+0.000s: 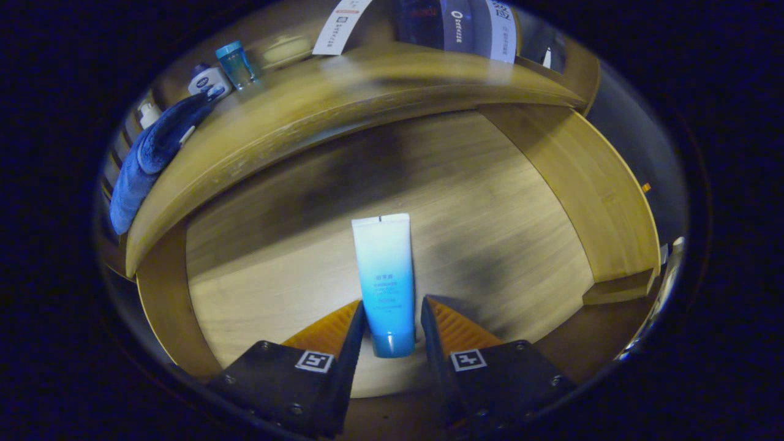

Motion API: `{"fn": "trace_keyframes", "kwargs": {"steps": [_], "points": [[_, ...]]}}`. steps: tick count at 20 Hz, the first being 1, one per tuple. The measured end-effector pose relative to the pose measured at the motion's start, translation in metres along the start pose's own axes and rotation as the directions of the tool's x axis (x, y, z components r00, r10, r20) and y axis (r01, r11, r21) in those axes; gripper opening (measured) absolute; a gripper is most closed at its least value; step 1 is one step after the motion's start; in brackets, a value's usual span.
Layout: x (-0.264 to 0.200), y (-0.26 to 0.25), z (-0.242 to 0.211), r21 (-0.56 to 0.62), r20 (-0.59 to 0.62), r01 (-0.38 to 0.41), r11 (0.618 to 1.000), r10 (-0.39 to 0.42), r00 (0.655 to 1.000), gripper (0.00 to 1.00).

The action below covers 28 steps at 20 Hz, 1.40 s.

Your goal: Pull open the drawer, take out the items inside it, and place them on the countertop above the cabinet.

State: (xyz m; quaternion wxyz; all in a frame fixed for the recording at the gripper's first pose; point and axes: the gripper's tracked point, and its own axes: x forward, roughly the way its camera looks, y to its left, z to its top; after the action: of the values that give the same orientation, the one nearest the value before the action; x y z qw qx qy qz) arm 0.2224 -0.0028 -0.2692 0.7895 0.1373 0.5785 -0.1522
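Note:
A white-to-blue squeeze tube (384,263) lies flat on the wooden floor of the pulled-out drawer (490,196), its blue cap end pointing toward me. My gripper (392,301) straddles the tube's lower half, one finger on each side. The left finger rests against the tube, while a thin gap shows between the tube and the right finger, so the gripper is open. Beyond the drawer, the wooden countertop (343,101) spans the cabinet's top.
On the countertop's left part lie a folded blue towel (153,156), a white bottle (207,81), a clear blue cup (236,64), a small pump bottle (149,114) and a pale dish (285,50). The drawer's side wall (588,184) rises on the right.

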Motion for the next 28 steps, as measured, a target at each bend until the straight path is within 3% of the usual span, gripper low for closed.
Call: {"fn": "trace_keyframes", "kwargs": {"steps": [4,6,8,15,18,23,28], "points": [[0.002,-0.004,0.001,0.004,0.001,0.031,1.000,-0.031,1.000,0.55],[0.000,-0.004,0.002,0.001,0.011,0.037,0.999,-0.037,0.999,0.39],[-0.001,-0.005,0.004,-0.018,0.029,0.037,0.999,-0.036,0.999,0.34],[-0.055,-0.014,0.029,-0.004,0.173,0.102,0.995,-0.099,0.980,0.34],[-0.089,-0.020,0.046,-0.026,0.228,0.182,0.983,-0.171,0.958,0.34],[-0.115,-0.020,0.055,-0.072,0.234,0.261,0.963,-0.239,0.943,0.34],[-0.132,-0.030,0.037,-0.030,0.227,0.315,0.949,-0.301,0.926,0.34]]}}
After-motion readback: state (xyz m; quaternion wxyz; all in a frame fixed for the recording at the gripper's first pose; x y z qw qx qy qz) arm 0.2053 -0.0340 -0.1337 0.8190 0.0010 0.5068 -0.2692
